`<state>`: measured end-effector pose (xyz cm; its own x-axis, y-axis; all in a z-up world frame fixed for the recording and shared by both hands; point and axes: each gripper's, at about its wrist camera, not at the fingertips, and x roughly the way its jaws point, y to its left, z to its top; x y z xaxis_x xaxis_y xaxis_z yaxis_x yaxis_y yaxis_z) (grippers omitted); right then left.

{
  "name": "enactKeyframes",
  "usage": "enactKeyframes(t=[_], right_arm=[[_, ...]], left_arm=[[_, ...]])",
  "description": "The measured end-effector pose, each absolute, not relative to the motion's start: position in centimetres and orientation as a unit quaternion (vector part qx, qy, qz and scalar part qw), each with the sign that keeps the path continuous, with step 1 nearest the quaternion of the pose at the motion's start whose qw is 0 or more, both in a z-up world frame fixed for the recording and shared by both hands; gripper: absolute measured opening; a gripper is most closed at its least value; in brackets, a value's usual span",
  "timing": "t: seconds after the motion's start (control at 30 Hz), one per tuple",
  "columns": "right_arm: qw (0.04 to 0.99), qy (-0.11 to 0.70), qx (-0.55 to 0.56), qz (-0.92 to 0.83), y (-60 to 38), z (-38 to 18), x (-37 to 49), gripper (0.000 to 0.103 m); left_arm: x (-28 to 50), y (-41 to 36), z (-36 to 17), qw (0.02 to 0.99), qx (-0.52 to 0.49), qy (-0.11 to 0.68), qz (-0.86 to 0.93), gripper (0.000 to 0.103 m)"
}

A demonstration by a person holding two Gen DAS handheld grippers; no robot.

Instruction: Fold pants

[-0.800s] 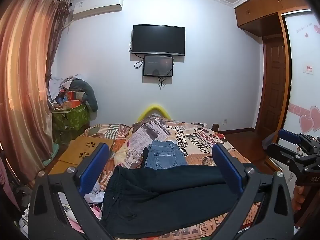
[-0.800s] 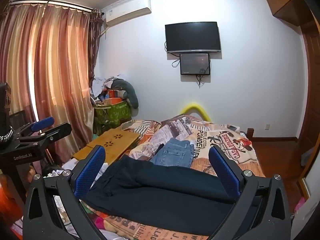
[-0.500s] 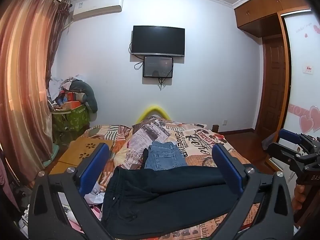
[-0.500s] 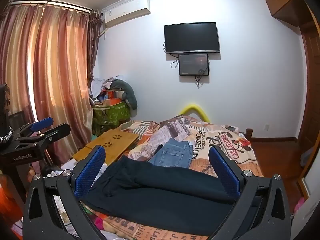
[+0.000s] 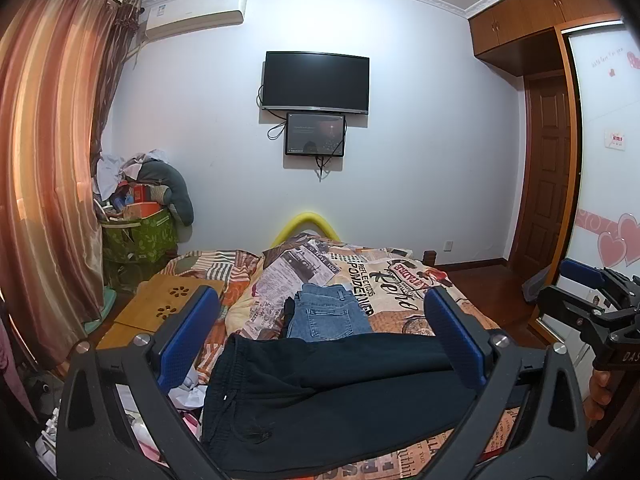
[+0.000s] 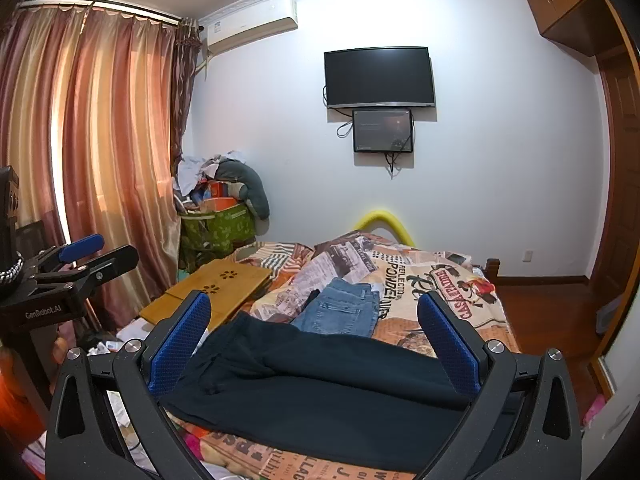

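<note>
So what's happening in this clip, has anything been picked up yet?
Nothing is held yet. A person holds the left gripper and the right gripper above a pair of dark navy pants laid across the newspaper-print bedspread. Both grippers are wide open, with no fabric between their blue pads. A folded pair of light blue jeans lies just beyond the pants.

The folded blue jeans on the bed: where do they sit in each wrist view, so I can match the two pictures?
Left wrist view: the folded blue jeans lie just above centre, right behind the dark pants.
Right wrist view: the folded blue jeans lie just above centre, behind the dark pants.
Shared landmark: the wall television, above them in both views.
</note>
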<state>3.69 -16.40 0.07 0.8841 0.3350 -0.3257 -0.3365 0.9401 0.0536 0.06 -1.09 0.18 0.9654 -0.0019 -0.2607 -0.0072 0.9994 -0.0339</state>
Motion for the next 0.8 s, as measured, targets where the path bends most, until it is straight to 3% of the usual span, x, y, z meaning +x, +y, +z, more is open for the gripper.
enactKeyframes(t=[0.8], right_arm=[[0.971,0.168,0.003,0.169,-16.87,-0.23,3.90,0.103]], left_arm=[[-0.25,-0.37,0.23,0.992,-0.017,0.121,-0.003,0.103]])
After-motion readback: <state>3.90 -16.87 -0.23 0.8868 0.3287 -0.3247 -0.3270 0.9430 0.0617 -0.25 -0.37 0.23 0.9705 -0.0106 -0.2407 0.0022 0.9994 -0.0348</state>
